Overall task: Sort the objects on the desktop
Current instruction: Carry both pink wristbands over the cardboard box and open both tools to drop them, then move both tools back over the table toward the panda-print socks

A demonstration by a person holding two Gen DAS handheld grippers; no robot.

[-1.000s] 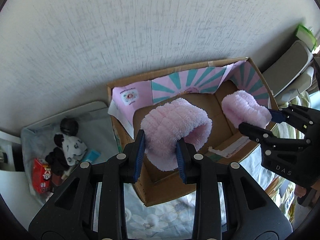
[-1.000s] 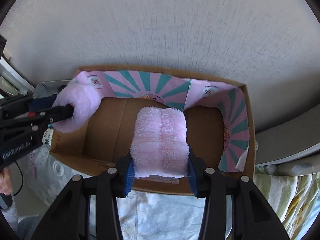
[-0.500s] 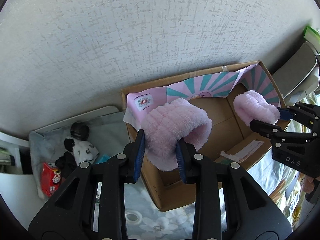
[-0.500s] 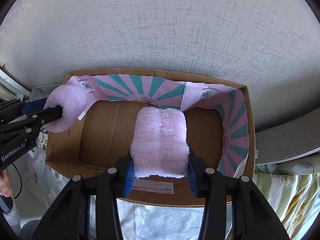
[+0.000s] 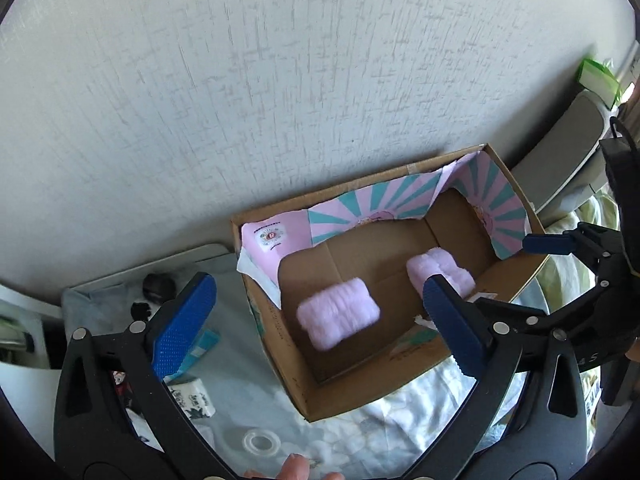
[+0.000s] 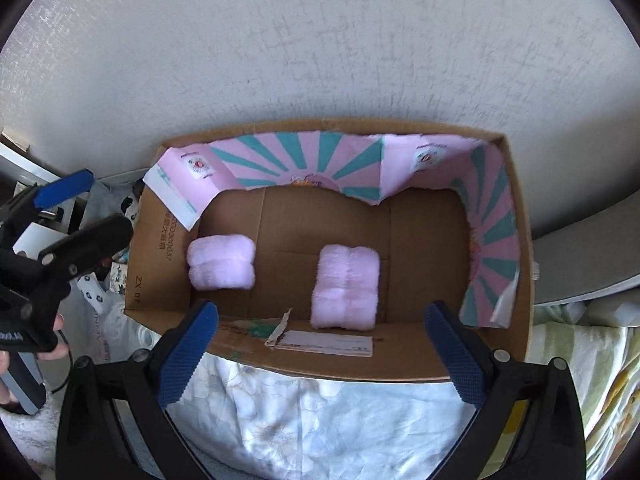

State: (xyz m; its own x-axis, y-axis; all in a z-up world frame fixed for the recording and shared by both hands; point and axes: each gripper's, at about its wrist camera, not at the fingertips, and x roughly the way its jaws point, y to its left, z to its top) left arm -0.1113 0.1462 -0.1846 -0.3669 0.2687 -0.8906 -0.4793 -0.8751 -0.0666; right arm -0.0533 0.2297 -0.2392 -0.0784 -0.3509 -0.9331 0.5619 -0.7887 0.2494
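Note:
Two pink fluffy pieces lie on the floor of an open cardboard box (image 6: 332, 368). One piece (image 6: 221, 262) lies at the box's left end, the other (image 6: 346, 286) near the middle. In the left wrist view they show as the near piece (image 5: 338, 313) and the far piece (image 5: 440, 270) inside the same box (image 5: 360, 396). My left gripper (image 5: 320, 320) is open and empty above the box's left part. My right gripper (image 6: 320, 352) is open and empty above the box's front wall.
The box stands against a textured white wall, lined with pink and teal paper (image 6: 304, 160). A grey tray (image 5: 120, 292) with small toys, tissue packs (image 5: 192, 396) and a tape roll (image 5: 260, 440) lie left of the box on floral cloth (image 6: 300, 412).
Both grippers opened and let go of the pink fluffy pieces, which dropped to the box floor. Both grippers have pulled back from the box.

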